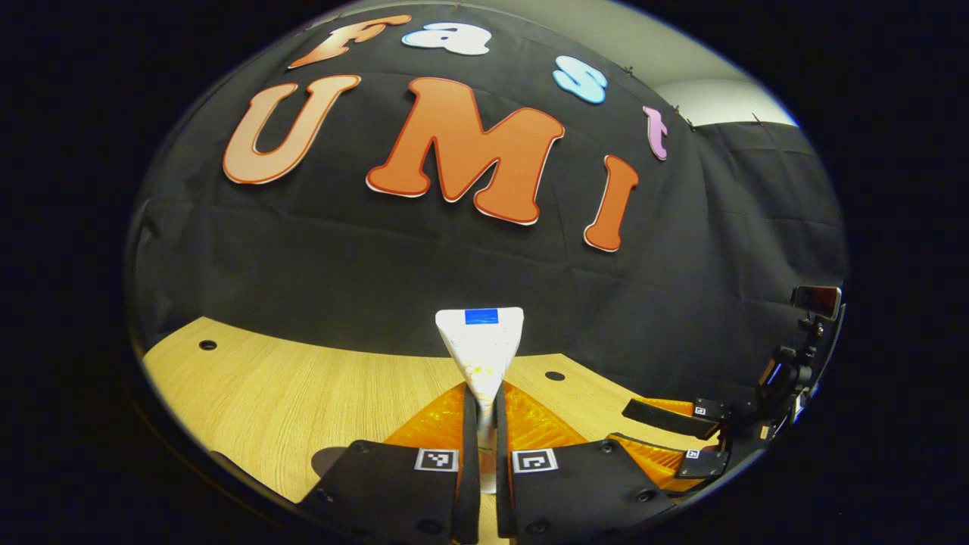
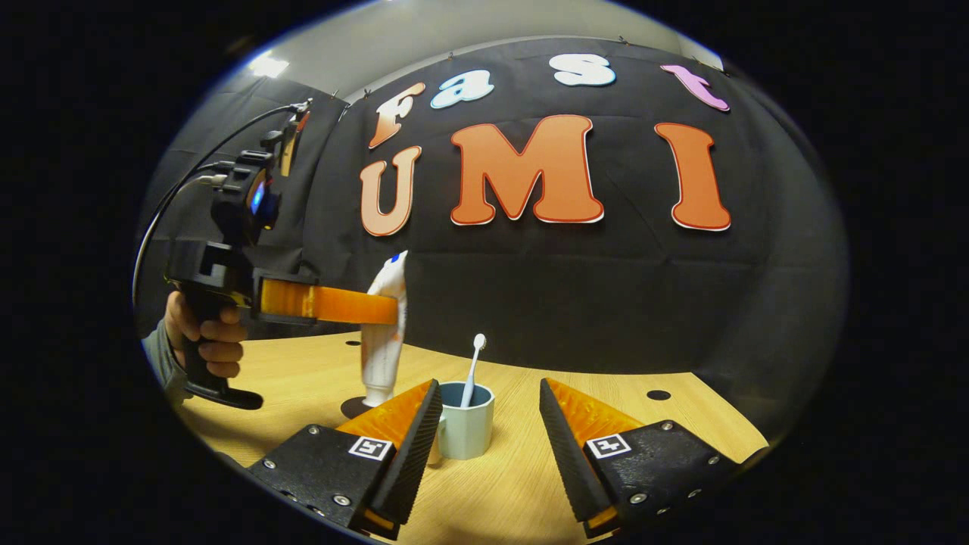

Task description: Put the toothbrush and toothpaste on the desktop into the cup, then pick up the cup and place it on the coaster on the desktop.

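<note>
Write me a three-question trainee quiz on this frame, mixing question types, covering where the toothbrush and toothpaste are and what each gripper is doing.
1. True or false: the toothbrush already stands in the cup.
2. Which gripper holds the toothpaste? A) left gripper B) right gripper C) neither
3. Fill in: the right gripper's jaws are ____, with the cup on the table ahead of the gap between them.

Key
1. True: its handle is in the cup and the head sticks up above the rim.
2. A: the left gripper's jaws are clamped on the tube, held upright in the air to the left of the cup.
3. open
</note>
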### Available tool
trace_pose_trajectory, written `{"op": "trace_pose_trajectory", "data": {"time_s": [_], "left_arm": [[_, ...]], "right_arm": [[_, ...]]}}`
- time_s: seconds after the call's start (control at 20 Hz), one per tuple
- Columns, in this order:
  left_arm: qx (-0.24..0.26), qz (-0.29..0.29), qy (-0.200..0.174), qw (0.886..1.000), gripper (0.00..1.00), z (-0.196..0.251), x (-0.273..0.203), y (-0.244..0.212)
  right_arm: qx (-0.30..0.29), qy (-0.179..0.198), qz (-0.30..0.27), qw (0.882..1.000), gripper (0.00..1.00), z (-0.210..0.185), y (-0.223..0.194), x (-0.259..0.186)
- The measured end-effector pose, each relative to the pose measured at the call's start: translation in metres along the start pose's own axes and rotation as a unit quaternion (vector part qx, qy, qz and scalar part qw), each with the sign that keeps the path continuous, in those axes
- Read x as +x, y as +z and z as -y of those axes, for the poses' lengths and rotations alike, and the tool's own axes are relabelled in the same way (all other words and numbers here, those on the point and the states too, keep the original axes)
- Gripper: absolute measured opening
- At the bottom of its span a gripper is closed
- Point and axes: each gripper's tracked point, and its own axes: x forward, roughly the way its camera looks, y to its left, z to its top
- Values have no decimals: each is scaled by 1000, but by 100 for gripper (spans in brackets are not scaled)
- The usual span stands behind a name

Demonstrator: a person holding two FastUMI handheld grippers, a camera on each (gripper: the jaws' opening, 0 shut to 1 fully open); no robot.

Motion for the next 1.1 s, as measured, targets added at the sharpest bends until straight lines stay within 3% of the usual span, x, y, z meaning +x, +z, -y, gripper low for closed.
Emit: {"op": "trace_pose_trajectory", "data": {"time_s": [0.1, 0.15, 0.45, 0.75, 1.1], "left_arm": [[3, 9, -3, 1000, 12, 2, 10, 3], [0, 13, -8, 1000, 12, 4, 14, 4], [-22, 50, -12, 998, 12, 7, 42, 10], [-37, 47, -10, 998, 12, 5, 61, -10], [-13, 23, 6, 1000, 12, -4, 68, -37]], "right_arm": [[2, -3, -6, 1000, 74, 3, -4, -4], [1, -4, -8, 1000, 78, 4, -4, -6], [6, -4, -6, 1000, 78, 5, -2, -15], [24, 5, -14, 1000, 78, -4, -10, -19], [24, -1, -23, 999, 78, -4, -17, -18]]}}
